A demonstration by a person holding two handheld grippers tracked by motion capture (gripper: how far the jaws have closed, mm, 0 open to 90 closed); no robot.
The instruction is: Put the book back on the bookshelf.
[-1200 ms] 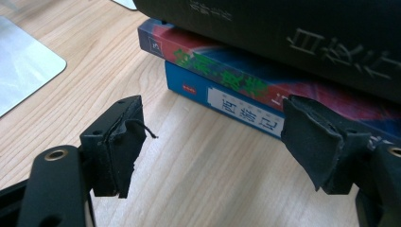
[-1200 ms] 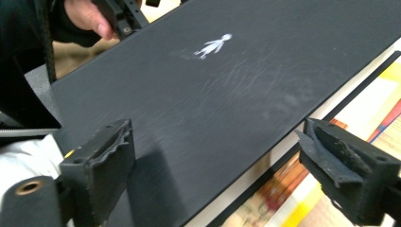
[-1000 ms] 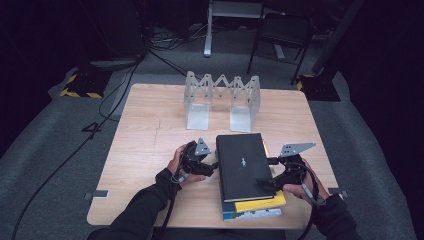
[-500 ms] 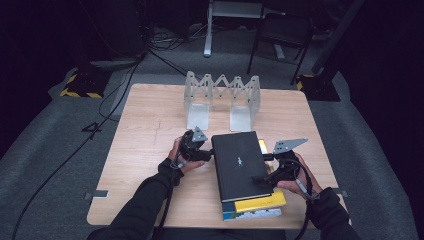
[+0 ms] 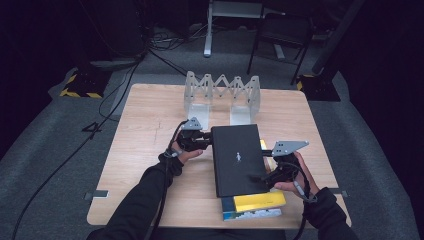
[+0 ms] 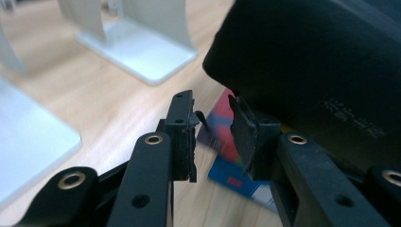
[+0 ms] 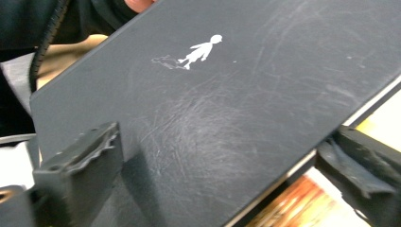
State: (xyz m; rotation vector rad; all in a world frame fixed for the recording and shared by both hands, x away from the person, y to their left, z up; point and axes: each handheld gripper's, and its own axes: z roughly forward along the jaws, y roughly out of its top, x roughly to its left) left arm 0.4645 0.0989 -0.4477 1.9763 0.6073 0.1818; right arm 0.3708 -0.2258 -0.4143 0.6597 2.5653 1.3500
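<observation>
A black book (image 5: 237, 159) is being lifted off a stack of books (image 5: 252, 206) near the front of the worktop (image 5: 150, 130), with the folding rack (image 5: 222, 95) waiting empty behind it. The right gripper (image 5: 267, 176) is clamped on the book's near right edge. The left gripper (image 5: 207, 142), at the far left corner, has just been closing, its pads not yet pressing, so the lift is judged barely begun.

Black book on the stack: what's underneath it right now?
Under the black book a yellow book sticks out at the near edge, with a blue-and-white book below that. The left gripper view shows a blue and red cover beneath its corner. Anything else under it is covered.
</observation>
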